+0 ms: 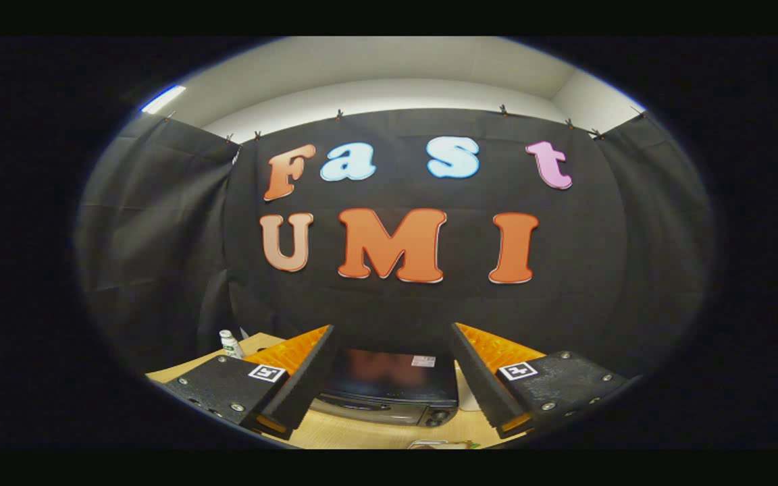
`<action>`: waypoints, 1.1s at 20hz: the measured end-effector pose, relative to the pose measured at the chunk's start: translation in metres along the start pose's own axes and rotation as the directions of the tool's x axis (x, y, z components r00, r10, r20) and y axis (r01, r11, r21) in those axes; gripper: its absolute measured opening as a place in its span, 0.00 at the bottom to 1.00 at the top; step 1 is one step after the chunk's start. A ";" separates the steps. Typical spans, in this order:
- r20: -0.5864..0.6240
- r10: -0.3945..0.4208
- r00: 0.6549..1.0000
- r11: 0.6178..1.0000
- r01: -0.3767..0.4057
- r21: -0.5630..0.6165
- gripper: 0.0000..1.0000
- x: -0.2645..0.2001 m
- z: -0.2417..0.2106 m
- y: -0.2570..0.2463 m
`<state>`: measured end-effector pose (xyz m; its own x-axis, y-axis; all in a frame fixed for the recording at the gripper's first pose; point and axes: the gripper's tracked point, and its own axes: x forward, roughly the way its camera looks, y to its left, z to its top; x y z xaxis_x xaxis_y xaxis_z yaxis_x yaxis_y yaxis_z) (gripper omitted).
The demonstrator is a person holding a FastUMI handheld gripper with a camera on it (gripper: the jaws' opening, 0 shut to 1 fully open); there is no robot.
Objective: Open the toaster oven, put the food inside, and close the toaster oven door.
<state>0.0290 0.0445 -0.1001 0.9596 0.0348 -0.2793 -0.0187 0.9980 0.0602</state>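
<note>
The tongs (389,378) are spread wide and grasp nothing, held above the tabletop (355,432) at the bottom of the frame. The toaster oven (389,388) sits low in the centre, seen between the two fingers and beyond them, its door closed. A small white bottle (230,343) stands at lower left, beside the left finger.

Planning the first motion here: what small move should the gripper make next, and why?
Probably ease forward and down toward the toaster oven: its door looks shut, and the gripper has its fingers open, holding nothing, with the oven beyond them on the table.
</note>
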 end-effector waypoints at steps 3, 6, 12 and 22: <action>-0.091 0.045 0.995 0.998 -0.041 0.044 0.99 0.017 -0.038 0.019; -0.154 0.074 0.985 0.996 -0.065 0.059 0.99 0.033 -0.067 0.039; -0.276 0.094 0.956 0.996 -0.089 0.030 0.99 0.066 -0.137 0.067; -0.362 0.031 0.931 1.000 -0.029 0.011 0.99 0.092 -0.204 0.073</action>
<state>0.0580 0.1314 -0.3169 0.7915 0.0821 -0.6056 -0.0432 0.9960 0.0786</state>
